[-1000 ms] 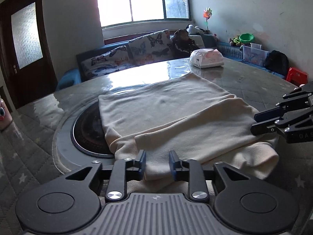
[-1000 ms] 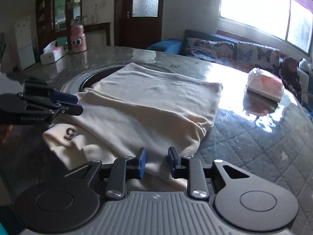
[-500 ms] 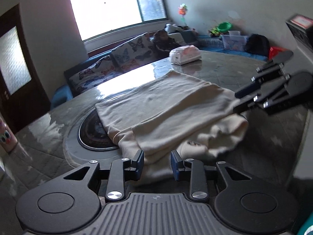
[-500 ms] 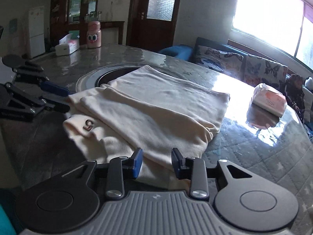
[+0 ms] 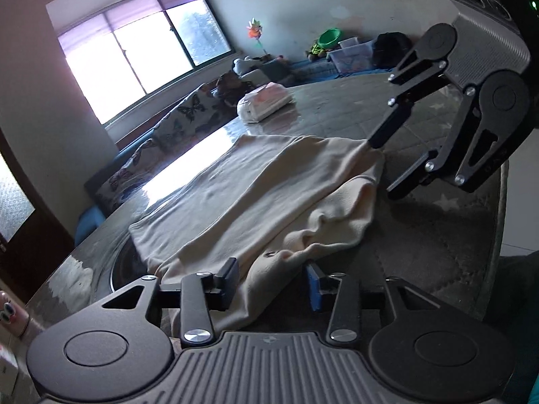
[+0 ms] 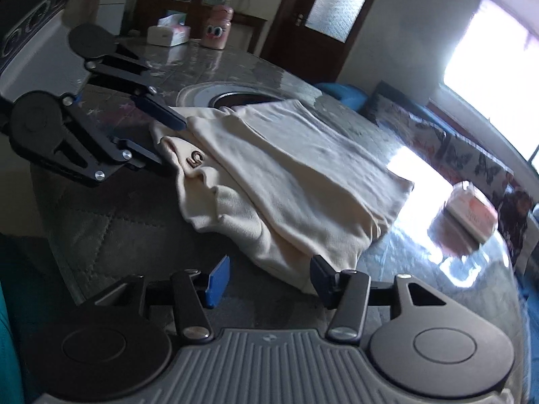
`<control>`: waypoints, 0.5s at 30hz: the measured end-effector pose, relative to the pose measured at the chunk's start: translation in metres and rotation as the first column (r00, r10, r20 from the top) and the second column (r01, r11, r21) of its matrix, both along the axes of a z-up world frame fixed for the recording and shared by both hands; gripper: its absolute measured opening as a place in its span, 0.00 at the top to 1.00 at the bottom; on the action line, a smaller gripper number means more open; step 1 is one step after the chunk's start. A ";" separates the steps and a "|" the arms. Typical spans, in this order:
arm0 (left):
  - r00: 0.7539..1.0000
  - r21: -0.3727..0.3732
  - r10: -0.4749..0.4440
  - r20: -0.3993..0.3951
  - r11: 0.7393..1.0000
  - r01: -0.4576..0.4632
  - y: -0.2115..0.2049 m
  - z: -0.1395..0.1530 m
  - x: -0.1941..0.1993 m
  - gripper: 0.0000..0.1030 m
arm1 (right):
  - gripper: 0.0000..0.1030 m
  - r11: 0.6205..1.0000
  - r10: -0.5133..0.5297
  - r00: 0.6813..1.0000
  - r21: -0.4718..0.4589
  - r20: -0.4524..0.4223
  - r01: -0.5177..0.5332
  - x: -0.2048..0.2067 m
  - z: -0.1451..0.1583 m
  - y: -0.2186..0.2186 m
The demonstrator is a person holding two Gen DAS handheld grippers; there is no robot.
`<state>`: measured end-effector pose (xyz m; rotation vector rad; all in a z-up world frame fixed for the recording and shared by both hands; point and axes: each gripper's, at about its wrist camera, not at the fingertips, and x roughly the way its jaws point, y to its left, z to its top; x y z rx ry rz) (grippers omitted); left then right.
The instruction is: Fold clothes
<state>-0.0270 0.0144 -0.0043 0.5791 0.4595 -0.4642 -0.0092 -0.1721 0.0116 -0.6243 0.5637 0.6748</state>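
A cream garment, folded into layers, lies on the round grey desk, partly over the dark round inset at the desk's middle and reaching toward its near edge. The left tool is opening, its jaws apart on either side of the garment's near corner, with cloth lying between them but not pinched. The right tool is also opening, wider, at the garment's other near corner; its pads stand clear of the fabric. A tissue pack sits near the desk's far edge.
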 end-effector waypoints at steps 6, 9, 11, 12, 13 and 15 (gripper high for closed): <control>0.999 -0.092 0.003 -0.032 0.996 -0.006 0.008 0.012 0.020 0.90 | 0.46 0.998 0.066 0.998 -0.002 0.019 -0.066 0.009 -0.004 0.010; 0.998 -0.148 0.022 -0.051 0.989 -0.029 0.012 0.020 0.035 0.90 | 0.51 0.997 0.067 0.998 0.032 0.006 -0.067 0.021 -0.002 0.014; 0.996 -0.192 0.043 -0.081 0.980 -0.058 0.016 0.024 0.049 0.90 | 0.66 0.996 0.058 0.998 0.073 -0.027 -0.056 0.032 -0.001 0.016; 0.994 -0.207 0.054 -0.094 0.976 -0.073 0.018 0.025 0.055 0.90 | 0.72 0.994 0.046 0.997 0.103 -0.062 -0.040 0.040 0.001 0.016; 0.994 -0.208 0.057 -0.095 0.975 -0.075 0.019 0.024 0.056 0.90 | 0.81 0.991 0.030 0.995 0.132 -0.095 -0.018 0.047 0.003 0.015; 0.994 -0.209 0.060 -0.095 0.975 -0.079 0.020 0.023 0.058 0.86 | 0.85 0.981 0.002 0.988 0.190 -0.153 0.027 0.061 0.008 0.012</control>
